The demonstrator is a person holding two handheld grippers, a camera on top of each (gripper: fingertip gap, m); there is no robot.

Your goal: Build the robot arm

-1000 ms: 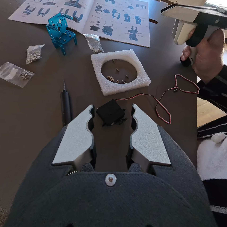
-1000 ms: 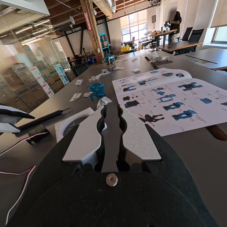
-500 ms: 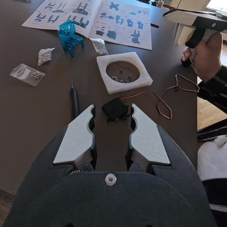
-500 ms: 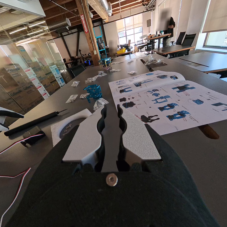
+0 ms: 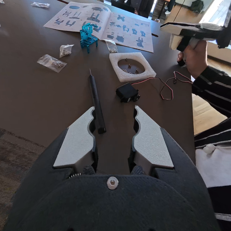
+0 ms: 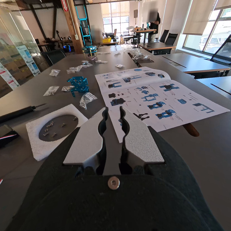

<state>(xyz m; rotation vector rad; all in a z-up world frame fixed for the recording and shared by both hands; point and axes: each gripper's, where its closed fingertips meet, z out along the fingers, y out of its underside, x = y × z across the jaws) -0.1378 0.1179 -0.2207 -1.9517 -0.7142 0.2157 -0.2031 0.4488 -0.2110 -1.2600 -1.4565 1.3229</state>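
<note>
Between the wide-spread fingers of the left claw (image 5: 114, 110) lies a black screwdriver (image 5: 96, 103), a motor (image 5: 127, 92) just ahead; the right claw (image 6: 113, 108) gapes narrowly, empty, above the booklet (image 6: 156, 97).

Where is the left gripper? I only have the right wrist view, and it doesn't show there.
Observer: The left gripper is above the table, jaws wide apart, holding nothing.
Operator: What is closest to it?
Observer: The black screwdriver. Its handle end lies between the jaws, close by the left finger. I cannot tell whether they touch.
Operator: And the black motor cut off at my left edge?
Observer: The motor lies on the table just ahead of the jaws, apart from them. Its wire loops off to the right.
</note>
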